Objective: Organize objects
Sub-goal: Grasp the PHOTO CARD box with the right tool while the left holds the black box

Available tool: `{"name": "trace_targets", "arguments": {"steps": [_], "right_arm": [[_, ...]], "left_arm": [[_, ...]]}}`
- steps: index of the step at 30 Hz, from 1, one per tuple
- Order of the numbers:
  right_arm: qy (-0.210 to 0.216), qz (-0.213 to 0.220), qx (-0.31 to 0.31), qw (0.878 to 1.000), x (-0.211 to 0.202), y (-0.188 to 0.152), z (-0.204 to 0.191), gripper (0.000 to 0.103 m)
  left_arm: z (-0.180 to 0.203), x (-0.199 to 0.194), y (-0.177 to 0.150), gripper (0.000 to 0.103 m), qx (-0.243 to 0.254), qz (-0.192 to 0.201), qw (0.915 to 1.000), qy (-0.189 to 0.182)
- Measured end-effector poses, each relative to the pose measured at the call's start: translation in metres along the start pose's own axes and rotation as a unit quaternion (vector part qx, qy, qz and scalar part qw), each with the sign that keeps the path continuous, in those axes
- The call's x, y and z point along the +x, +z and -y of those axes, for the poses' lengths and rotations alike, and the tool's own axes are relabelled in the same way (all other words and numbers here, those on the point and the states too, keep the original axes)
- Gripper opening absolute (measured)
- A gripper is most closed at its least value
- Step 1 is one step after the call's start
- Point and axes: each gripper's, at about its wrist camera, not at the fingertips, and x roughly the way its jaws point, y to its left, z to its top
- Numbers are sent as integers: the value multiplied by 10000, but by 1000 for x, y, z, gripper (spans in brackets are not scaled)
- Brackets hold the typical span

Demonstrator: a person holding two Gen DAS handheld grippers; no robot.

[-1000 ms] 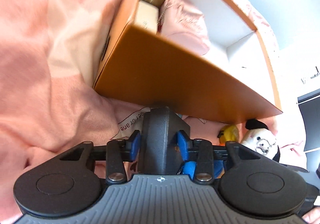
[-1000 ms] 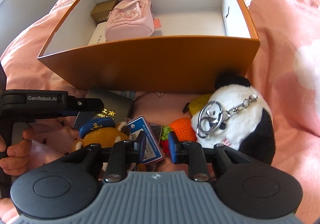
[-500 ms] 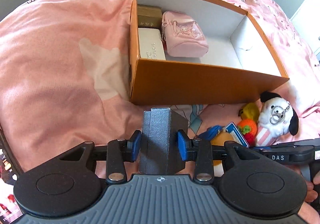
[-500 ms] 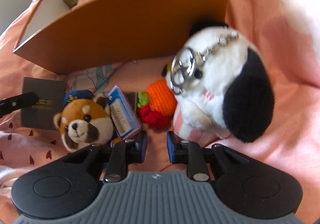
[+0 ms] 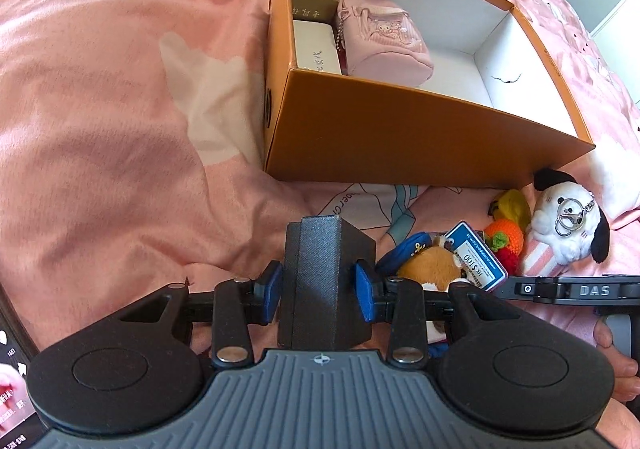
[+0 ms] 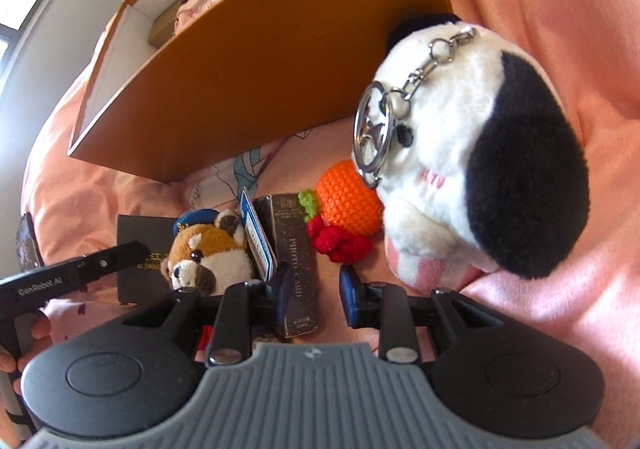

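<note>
In my left wrist view, the left gripper (image 5: pixel 320 291) sits low and centre, clamped on a dark textured rectangular box (image 5: pixel 326 281) above the pink bedspread (image 5: pixel 120 109). Upper centre stands the open orange cardboard box (image 5: pixel 400 137), with a pink pouch (image 5: pixel 380 37) against its left end. In my right wrist view, the right gripper (image 6: pixel 316 295) is released at lower centre, jaws apart over a dark photo-card box (image 6: pixel 296 261), the black-and-white plush dog (image 6: pixel 480 169) to the right.
</note>
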Motion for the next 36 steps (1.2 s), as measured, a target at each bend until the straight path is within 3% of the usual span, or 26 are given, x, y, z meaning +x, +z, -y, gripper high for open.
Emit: {"name": "trace_targets", "arguments": {"steps": [2, 3, 9, 15, 19, 30, 36], "right_arm": [[330, -66, 67, 9994, 4, 3, -1, 49], [372, -125, 25, 9992, 6, 3, -3, 48], [-76, -210, 23, 9997, 26, 6, -2, 42], [153, -389, -39, 9991, 42, 9, 2, 54], [204, -440, -72, 9988, 49, 9, -2, 54], [-150, -46, -792, 9967, 21, -2, -32, 29], [-565, 479, -1448, 9867, -14, -8, -55, 24]], "left_arm": [[1, 1, 0, 44, 6, -4, 10000, 14], [1, 1, 0, 44, 10, -6, 10000, 31], [-1, 2, 0, 44, -27, 4, 10000, 8], [-1, 6, 0, 45, -75, 4, 10000, 40], [-3, 8, 0, 45, -126, -32, 9999, 33], [-8, 10, -1, 46, -386, -110, 9992, -85], [-10, 11, 1, 45, -521, -168, 9982, -244]]}}
